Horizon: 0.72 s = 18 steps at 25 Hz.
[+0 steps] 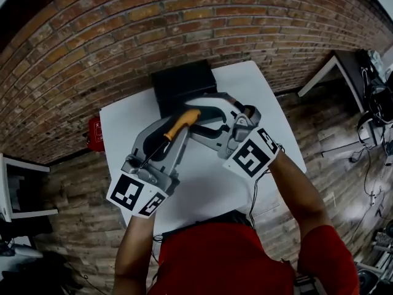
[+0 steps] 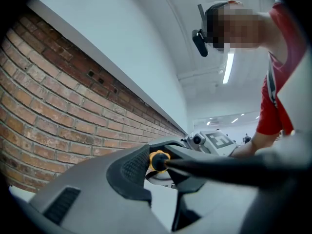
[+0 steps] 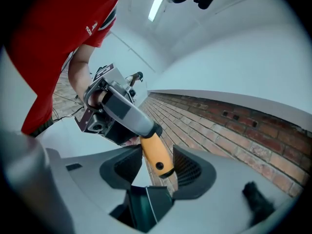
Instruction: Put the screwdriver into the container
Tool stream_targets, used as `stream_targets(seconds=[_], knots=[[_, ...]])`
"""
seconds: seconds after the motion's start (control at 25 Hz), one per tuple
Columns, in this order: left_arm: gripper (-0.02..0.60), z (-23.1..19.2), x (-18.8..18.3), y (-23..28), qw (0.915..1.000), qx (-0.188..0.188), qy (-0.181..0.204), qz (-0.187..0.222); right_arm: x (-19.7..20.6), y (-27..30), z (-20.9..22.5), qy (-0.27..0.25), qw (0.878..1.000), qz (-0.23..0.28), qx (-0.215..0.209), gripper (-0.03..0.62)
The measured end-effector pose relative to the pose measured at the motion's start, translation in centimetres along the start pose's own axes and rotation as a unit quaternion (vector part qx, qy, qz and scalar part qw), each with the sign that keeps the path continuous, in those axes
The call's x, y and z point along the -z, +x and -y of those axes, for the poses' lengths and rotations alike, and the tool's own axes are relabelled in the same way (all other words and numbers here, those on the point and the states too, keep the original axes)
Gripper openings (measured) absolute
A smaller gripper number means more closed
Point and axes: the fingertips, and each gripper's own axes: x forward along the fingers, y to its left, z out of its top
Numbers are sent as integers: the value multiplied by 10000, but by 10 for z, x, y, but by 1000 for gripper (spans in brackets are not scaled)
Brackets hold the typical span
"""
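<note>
head view: above the white table and short of the black container at its far edge, the left gripper slants up and to the right, clamped on the thin dark shaft of the screwdriver. the right gripper faces it from the right with its jaws spread either side of the orange handle. left gripper view: the shaft runs out between the pinching jaws to the orange handle end; i'd judge it a light, stiff tool whose slim, smooth shaft could swivel in a pinch. right gripper view: the fat orange handle sits between the wide-apart pads, apparently touching neither, and its middle looks the surer place to take hold.
</note>
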Motion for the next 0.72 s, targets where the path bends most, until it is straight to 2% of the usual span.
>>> stream_targets(seconds=[0.32,0.48,0.6,0.72], knots=[[112,-15,-7,-2,9992,-204,19,331,5,10,2,149,9998,120,45,150],[219,-27,-5,-5,9988,-333,-3,355,19,15,6,626,9980,61,55,144],[242,-38,6,-13,9984,-513,-52,227,45,17,8,1026,9945,-221,25,143],[247,-47,19,-27,9969,-759,-95,185,82,15,5,1370,9880,-698,-180,141]])
